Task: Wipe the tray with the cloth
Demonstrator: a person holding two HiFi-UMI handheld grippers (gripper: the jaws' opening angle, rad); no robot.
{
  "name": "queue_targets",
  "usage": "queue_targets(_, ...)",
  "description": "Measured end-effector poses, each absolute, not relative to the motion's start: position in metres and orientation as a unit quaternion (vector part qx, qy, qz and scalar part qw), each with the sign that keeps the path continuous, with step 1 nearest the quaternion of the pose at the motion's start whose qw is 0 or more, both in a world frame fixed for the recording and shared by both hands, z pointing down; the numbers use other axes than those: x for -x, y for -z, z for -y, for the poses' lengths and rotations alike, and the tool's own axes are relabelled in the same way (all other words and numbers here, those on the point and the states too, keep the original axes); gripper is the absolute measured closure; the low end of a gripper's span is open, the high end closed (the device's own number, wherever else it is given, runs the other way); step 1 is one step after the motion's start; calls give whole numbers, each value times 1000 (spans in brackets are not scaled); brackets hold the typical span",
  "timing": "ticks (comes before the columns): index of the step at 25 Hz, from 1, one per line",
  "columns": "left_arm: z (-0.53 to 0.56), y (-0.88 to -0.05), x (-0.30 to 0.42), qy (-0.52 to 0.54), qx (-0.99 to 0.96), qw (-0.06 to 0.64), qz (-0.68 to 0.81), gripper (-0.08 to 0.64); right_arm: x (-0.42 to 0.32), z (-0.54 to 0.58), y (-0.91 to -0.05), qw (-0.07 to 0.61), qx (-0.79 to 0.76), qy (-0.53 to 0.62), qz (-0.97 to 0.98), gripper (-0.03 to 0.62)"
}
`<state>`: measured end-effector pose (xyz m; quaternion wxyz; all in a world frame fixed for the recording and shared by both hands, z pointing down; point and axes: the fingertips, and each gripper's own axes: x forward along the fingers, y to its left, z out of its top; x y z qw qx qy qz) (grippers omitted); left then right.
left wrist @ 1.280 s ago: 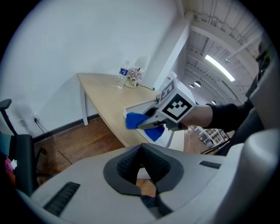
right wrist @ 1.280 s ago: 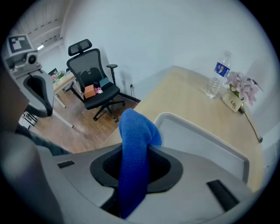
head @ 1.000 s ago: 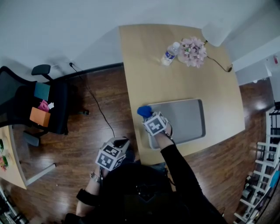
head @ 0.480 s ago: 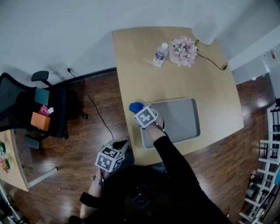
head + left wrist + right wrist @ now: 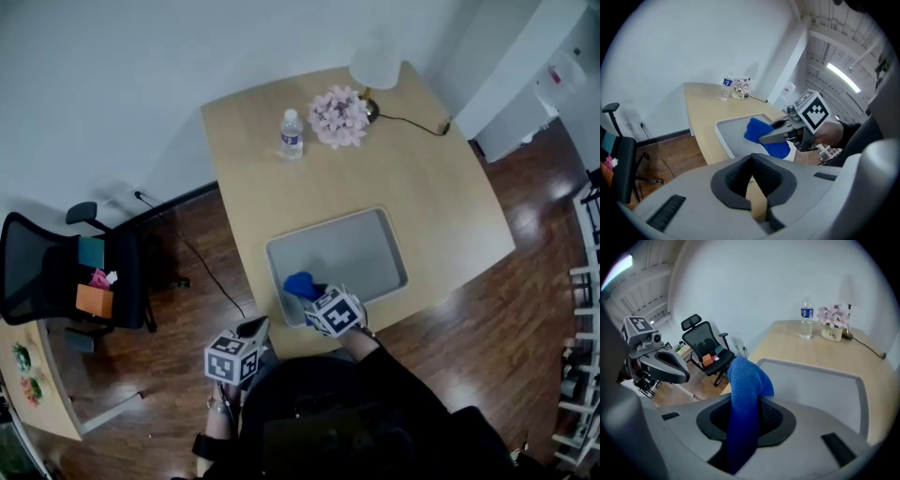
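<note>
A grey metal tray (image 5: 352,246) lies on the pale wooden table (image 5: 441,202), close to its near edge. My right gripper (image 5: 307,292) is shut on a blue cloth (image 5: 298,283), which it holds over the tray's near left corner. In the right gripper view the cloth (image 5: 746,380) bulges out from between the jaws, with the tray (image 5: 815,385) beyond it. The left gripper view shows the cloth (image 5: 761,132) hanging over the tray (image 5: 733,133). My left gripper (image 5: 255,326) is shut and holds nothing, off the table's near left edge over the floor.
A water bottle (image 5: 292,133), a pot of pink flowers (image 5: 338,115) and a white lamp (image 5: 377,67) with its cable stand at the table's far end. A black office chair (image 5: 66,277) carrying small boxes stands on the wooden floor to the left. Shelving (image 5: 581,375) is at the right.
My right gripper has carried the cloth from the table beside the tray's far left corner to over the tray's near left corner. My left gripper has shifted a little. The head view has swung.
</note>
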<state>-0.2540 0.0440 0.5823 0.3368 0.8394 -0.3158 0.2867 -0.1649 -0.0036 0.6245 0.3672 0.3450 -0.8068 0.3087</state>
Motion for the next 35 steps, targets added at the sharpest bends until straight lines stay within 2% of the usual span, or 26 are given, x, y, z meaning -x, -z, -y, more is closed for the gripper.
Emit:
queue_targets(8, -48, -578, 234, -293, -832, 336, 330, 565, 136, 15, -637, 351, -367, -331, 795, 480)
queue_targets(18, -45, -572, 261, -302, -816, 338, 358, 565, 216, 114, -662, 310, -356, -384, 793, 477)
queue_targets(26, -47, -582, 274, -313, -801, 359, 363, 565, 238, 118, -691, 343, -340, -392, 783, 480)
queue_targets(35, -42, -583, 253, -321, -802, 358, 354, 565, 206, 122, -693, 376, -366, -349, 776, 480)
